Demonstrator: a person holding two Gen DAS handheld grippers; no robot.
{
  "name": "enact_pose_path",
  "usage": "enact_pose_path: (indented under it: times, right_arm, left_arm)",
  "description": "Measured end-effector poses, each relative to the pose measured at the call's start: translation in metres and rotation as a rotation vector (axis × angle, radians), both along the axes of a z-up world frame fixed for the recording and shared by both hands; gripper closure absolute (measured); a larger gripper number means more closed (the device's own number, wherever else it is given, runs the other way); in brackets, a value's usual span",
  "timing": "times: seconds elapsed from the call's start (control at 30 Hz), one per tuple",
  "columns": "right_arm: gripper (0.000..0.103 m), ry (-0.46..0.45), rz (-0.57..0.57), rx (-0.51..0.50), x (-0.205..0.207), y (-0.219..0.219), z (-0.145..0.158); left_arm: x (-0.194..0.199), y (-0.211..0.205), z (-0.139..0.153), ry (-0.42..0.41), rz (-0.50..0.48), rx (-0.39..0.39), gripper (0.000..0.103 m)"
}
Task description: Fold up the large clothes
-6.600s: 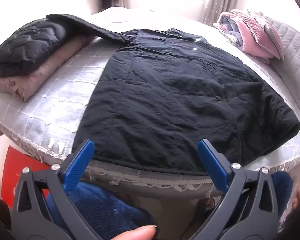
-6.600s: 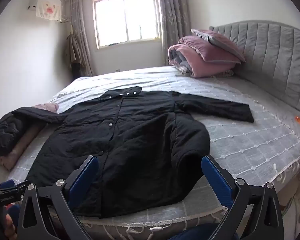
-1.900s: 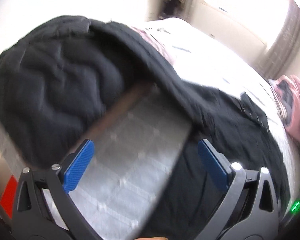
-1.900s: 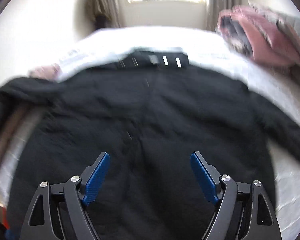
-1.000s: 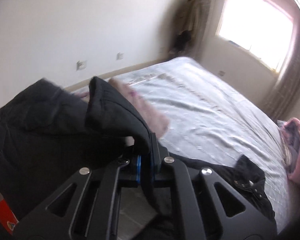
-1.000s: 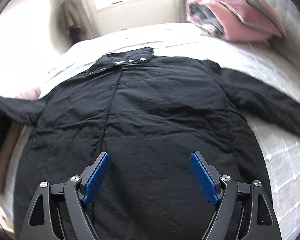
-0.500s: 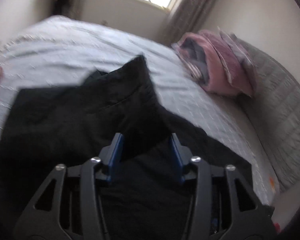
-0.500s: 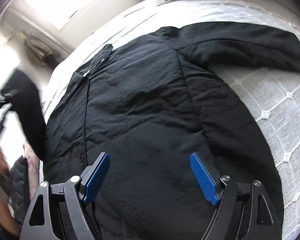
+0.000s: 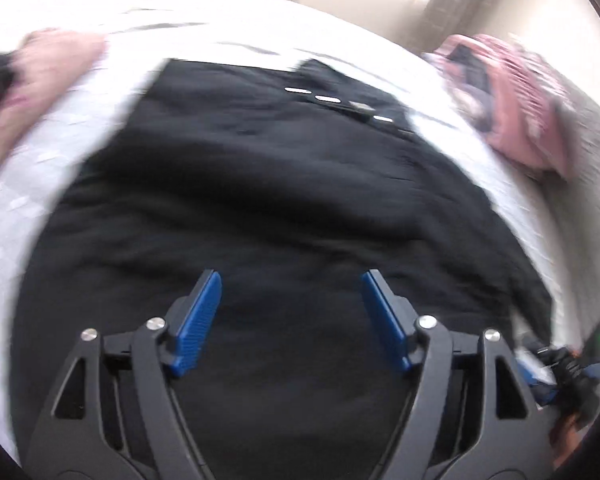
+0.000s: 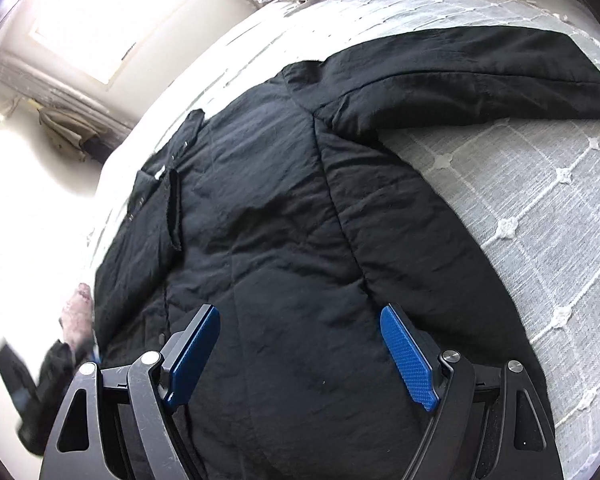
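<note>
A black coat [image 9: 268, 200] fills the frame's middle, spread on a bed [image 10: 540, 208]. The left gripper [image 9: 290, 312] and right gripper [image 10: 300, 344] hover over it at lower centre, both spread wide and holding nothing.

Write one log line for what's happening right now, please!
step: folding | coat: flat on bed | right sleeve: spread out | left gripper: open | right gripper: open

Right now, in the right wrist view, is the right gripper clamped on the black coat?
No: the right gripper is open, its blue pads spread wide apart above the black coat, holding no fabric.
</note>
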State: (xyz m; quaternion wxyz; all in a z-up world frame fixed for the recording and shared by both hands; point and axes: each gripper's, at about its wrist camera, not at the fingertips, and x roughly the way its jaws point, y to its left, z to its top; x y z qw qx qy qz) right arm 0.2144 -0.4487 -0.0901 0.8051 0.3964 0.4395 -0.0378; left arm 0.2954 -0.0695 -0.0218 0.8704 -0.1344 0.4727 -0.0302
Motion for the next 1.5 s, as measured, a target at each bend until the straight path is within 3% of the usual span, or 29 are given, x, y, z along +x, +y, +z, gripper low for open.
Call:
enact_pose_path:
  times: [0.17, 0.3, 0.5, 0.63, 0.8, 1.03, 1.1, 1.13, 1.2, 1.23, 1.27, 1.4, 1.5]
  right_arm:
    - [0.019, -0.013, -0.131, 0.013, -0.014, -0.037, -0.001]
    - [0.019, 0.000, -0.213, -0.019, -0.021, -0.070, -0.005]
    - [0.019, 0.021, -0.441, 0.061, -0.043, -0.140, -0.027]
    - [0.019, 0.026, -0.475, 0.064, -0.039, -0.178, -0.040]
    - [0.019, -0.002, -0.625, 0.229, -0.038, -0.243, -0.067]
    - [0.018, 0.001, -0.857, 0.307, -0.026, -0.306, -0.073]
    - [0.018, 0.006, -0.915, 0.284, -0.020, -0.313, -0.069]
    - [0.020, 0.018, -0.918, 0.253, -0.016, -0.313, -0.067]
    - [0.040, 0.046, -0.887, 0.155, 0.000, -0.312, -0.058]
    - [0.068, 0.049, -0.866, 0.136, 0.006, -0.311, -0.057]
    - [0.087, 0.053, -0.846, 0.131, 0.010, -0.311, -0.057]
    - [0.091, 0.004, -0.806, 0.037, 0.014, -0.311, -0.030]
    - [0.093, -0.063, -0.729, -0.083, 0.019, -0.304, 0.016]
  left_arm:
    - [-0.024, 0.048, -0.005, -0.015, 0.126, 0.010, 0.024]
    - [-0.023, 0.058, -0.020, -0.012, 0.120, 0.067, 0.024]
    - [-0.019, 0.061, -0.040, 0.021, 0.085, 0.137, 0.024]
    - [-0.015, 0.064, -0.043, 0.014, 0.092, 0.189, 0.023]
    - [-0.012, 0.072, -0.047, 0.049, 0.087, 0.128, 0.023]
    - [-0.003, 0.074, -0.050, 0.084, 0.079, 0.093, 0.023]
    - [-0.001, 0.076, -0.050, 0.087, 0.088, 0.093, 0.023]
    - [-0.001, 0.077, -0.050, 0.087, 0.091, 0.089, 0.023]
    - [0.000, 0.079, -0.051, 0.090, 0.092, 0.073, 0.023]
    - [0.000, 0.080, -0.051, 0.092, 0.091, 0.069, 0.023]
    - [0.001, 0.080, -0.051, 0.095, 0.093, 0.067, 0.023]
    - [0.002, 0.085, -0.051, 0.100, 0.101, 0.050, 0.023]
    - [0.003, 0.093, -0.048, 0.090, 0.110, 0.027, 0.023]
